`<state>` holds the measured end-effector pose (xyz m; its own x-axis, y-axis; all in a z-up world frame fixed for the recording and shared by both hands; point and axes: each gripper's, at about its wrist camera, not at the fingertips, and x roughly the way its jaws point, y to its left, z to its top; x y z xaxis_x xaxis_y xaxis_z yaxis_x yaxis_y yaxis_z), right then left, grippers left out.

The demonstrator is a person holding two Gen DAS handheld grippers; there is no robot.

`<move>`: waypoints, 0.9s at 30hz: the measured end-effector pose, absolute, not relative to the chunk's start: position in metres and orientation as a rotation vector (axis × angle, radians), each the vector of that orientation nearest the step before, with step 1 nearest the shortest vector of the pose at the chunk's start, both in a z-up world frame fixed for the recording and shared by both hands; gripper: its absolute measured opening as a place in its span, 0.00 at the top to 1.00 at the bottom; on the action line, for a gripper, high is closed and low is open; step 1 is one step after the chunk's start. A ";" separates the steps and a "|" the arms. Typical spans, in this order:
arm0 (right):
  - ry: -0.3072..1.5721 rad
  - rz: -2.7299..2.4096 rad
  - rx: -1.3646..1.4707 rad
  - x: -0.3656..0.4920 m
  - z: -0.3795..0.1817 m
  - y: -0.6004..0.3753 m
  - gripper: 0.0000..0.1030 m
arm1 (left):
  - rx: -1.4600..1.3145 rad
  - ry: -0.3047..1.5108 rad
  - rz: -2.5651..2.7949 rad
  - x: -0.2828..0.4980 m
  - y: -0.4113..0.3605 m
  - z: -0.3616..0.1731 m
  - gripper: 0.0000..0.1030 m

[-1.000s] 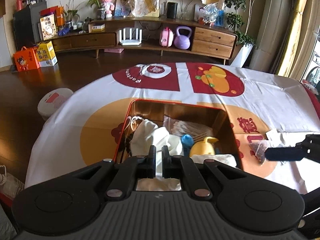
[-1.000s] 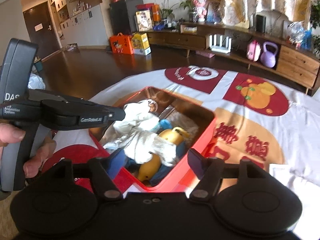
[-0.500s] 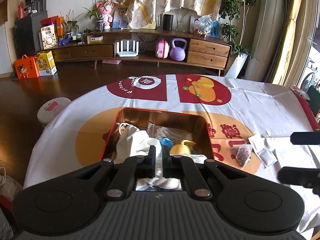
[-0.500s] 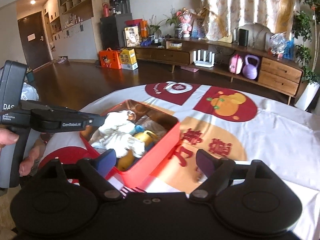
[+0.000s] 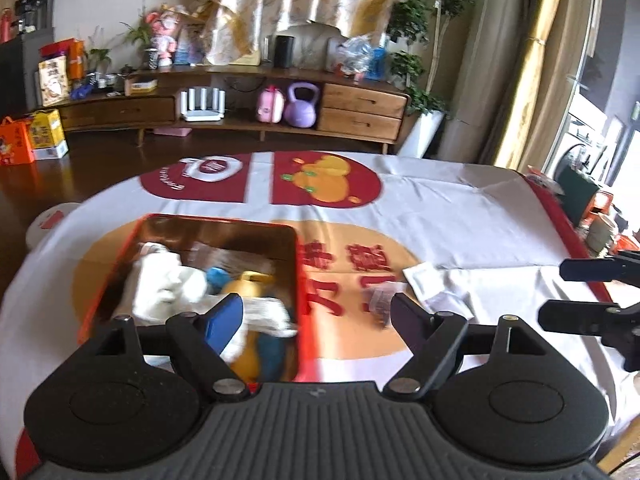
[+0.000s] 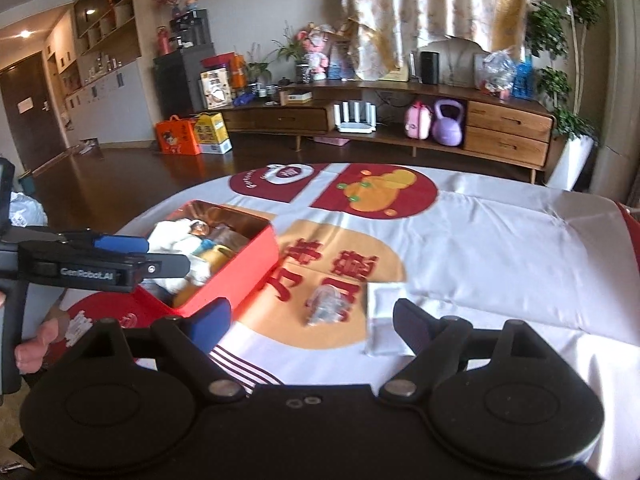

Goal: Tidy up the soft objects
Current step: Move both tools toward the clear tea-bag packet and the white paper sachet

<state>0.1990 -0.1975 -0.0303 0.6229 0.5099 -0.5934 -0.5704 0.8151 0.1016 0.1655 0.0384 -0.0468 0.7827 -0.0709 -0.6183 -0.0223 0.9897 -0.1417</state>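
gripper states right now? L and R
Left gripper: open, holding nothing, at the red box's right edge.
Right gripper: open, empty.

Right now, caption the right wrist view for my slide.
Right gripper, open, hovers over a clear pouch beside the red tin of soft toys.

One red box (image 6: 224,276) on the tablecloth (image 6: 480,240), holding one white cloth bundle (image 5: 164,284), one yellow toy (image 5: 248,284) and one blue ball (image 5: 218,278). Beside it, one small clear packet (image 6: 328,304) and one flat white sachet (image 6: 384,316). Two grippers: left (image 5: 318,316), right (image 6: 312,320).
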 end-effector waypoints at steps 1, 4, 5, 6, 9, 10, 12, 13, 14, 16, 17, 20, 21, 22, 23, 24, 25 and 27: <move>0.651 0.614 -0.097 0.200 -0.031 -0.202 0.15 | -0.143 0.677 -0.032 0.166 0.034 -0.047 0.21; 0.657 0.591 -0.092 0.205 -0.036 -0.215 0.15 | -0.130 0.694 -0.058 0.171 0.017 -0.049 0.19; 0.659 0.584 -0.089 0.208 -0.037 -0.219 0.15 | -0.129 0.694 -0.073 0.172 0.012 -0.050 0.19; 0.661 0.581 -0.087 0.211 -0.038 -0.222 0.15 | -0.129 0.691 -0.084 0.172 0.009 -0.051 0.19; 0.669 0.573 -0.085 0.221 -0.043 -0.228 0.15 | -0.155 0.697 -0.121 0.177 -0.001 -0.054 0.18; 0.672 0.571 -0.085 0.225 -0.044 -0.228 0.15 | -0.166 0.701 -0.132 0.179 -0.003 -0.056 0.17; 0.676 0.564 -0.087 0.232 -0.048 -0.229 0.15 | -0.178 0.706 -0.134 0.183 -0.009 -0.060 0.08; 0.678 0.558 -0.088 0.236 -0.049 -0.230 0.15 | -0.177 0.705 -0.124 0.185 -0.011 -0.062 0.06; 0.682 0.555 -0.087 0.241 -0.052 -0.230 0.15 | -0.175 0.708 -0.112 0.188 -0.013 -0.064 0.02; 0.693 0.564 -0.074 0.250 -0.056 -0.230 0.15 | -0.179 0.714 -0.100 0.193 -0.015 -0.068 0.02; 0.699 0.565 -0.071 0.255 -0.058 -0.230 0.15 | -0.187 0.711 -0.099 0.194 -0.016 -0.069 0.02; 0.712 0.554 -0.077 0.271 -0.066 -0.225 0.15 | -0.188 0.695 -0.093 0.199 -0.020 -0.074 0.02; 0.716 0.556 -0.076 0.275 -0.068 -0.224 0.15 | -0.181 0.691 -0.089 0.200 -0.022 -0.076 0.02; 0.720 0.559 -0.074 0.280 -0.070 -0.223 0.15 | -0.164 0.690 -0.083 0.203 -0.026 -0.078 0.02; 0.724 0.562 -0.075 0.284 -0.073 -0.221 0.15 | -0.152 0.697 -0.084 0.205 -0.028 -0.080 0.02; 0.731 0.565 -0.076 0.289 -0.076 -0.219 0.16 | -0.141 0.709 -0.089 0.208 -0.031 -0.082 0.02; 0.738 0.567 -0.081 0.293 -0.079 -0.216 0.16 | -0.129 0.720 -0.096 0.212 -0.034 -0.085 0.02; 0.748 0.562 -0.094 0.300 -0.085 -0.211 0.18 | -0.099 0.721 -0.097 0.215 -0.040 -0.091 0.02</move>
<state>0.3000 -0.2115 -0.0854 0.5934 0.4502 -0.6672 -0.5158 0.8491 0.1142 0.2153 -0.0397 -0.0906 0.7468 -0.1223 -0.6537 0.0540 0.9909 -0.1237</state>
